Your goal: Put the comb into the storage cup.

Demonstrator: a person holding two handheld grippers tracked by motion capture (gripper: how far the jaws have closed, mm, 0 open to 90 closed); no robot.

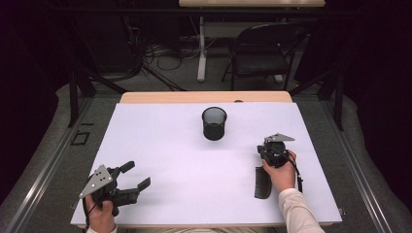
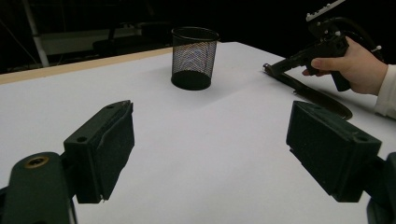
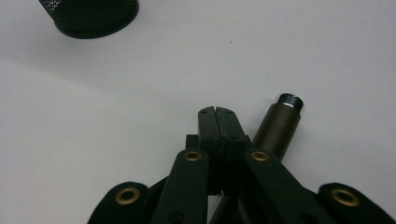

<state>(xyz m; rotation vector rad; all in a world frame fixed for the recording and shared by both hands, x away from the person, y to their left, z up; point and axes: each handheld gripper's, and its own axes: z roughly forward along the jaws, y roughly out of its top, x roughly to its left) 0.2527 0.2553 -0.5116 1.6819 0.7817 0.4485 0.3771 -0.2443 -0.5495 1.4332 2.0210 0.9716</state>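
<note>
Right claw (image 1: 266,154) was pressed shut with nothing between its pads, a black comb (image 1: 262,183) lying just beside it. Left claw (image 1: 137,175) gaped wide, empty, well apart from the comb.

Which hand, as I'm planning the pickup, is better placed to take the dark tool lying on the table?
Right. The right gripper, jaws shut, sits beside the tool; the left gripper, open, is across the table from it.

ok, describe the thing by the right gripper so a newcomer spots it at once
On the white table, look right of and nearer than the black mesh cup. Beside the shut right gripper lies a long dark tool, flat on the table, unlike the upright cup.
</note>
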